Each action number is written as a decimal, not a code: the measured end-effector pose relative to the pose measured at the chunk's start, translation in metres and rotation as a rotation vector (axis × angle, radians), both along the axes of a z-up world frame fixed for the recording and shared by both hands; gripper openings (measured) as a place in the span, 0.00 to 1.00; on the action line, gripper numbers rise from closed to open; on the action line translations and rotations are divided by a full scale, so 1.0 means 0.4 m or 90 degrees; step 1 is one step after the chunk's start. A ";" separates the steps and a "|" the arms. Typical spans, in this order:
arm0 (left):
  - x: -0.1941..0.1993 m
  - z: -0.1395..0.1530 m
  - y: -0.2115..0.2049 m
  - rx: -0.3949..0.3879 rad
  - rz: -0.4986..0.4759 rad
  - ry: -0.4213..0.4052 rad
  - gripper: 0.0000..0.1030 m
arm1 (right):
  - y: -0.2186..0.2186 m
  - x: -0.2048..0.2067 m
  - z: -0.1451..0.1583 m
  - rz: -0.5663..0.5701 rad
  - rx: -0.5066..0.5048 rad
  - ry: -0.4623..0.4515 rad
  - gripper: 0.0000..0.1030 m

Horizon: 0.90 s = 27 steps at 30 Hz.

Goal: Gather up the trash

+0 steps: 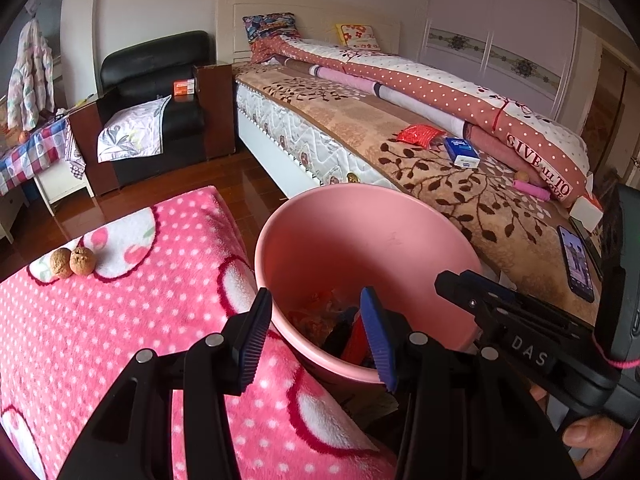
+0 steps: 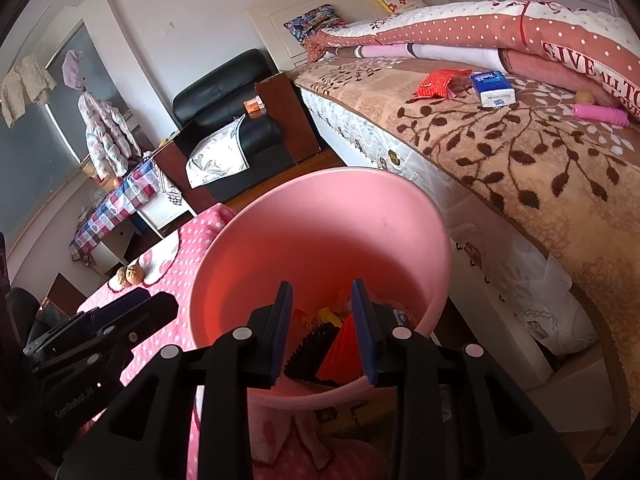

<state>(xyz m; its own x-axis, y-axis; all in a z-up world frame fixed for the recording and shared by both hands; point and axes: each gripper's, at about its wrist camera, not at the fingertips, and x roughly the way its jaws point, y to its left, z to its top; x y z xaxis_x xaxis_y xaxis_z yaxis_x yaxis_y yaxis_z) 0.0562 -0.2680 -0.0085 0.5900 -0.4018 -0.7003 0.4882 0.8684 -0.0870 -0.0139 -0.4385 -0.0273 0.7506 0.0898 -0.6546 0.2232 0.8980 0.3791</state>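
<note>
Two open grippers, left (image 1: 318, 338) and right (image 2: 325, 330), over pink bin (image 2: 320, 208).

A bedroom in soft daylight — pale walls, glossy red-brown wood floor (image 1: 248, 176). A bed (image 1: 360, 120) with a leaf-patterned blanket runs along the right; beside its headboard, a black leather armchair (image 1: 160, 80). A white sliding-door wardrobe (image 1: 500, 28) stands behind — a dark window (image 2: 36, 152) left.

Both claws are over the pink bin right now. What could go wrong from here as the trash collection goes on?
The left claw straddles the pink bin rim; a careless pull might tip it and spill the trash. The two walnuts on the pink blanket could roll when nudged. The phone lies near the red wrapper and tissue pack on the bed, so it could be knocked.
</note>
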 end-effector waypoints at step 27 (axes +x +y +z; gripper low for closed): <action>-0.041 0.033 0.043 -0.012 0.035 -0.024 0.44 | 0.087 -0.061 0.067 0.021 -0.087 -0.032 0.30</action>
<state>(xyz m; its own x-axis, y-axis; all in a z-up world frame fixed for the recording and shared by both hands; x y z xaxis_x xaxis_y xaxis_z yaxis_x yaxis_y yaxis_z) 0.0399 -0.2509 0.0047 0.6374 -0.3804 -0.6701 0.4428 0.8925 -0.0854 -0.0382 -0.4037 -0.0007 0.7804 0.0278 -0.6246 0.1769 0.9484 0.2632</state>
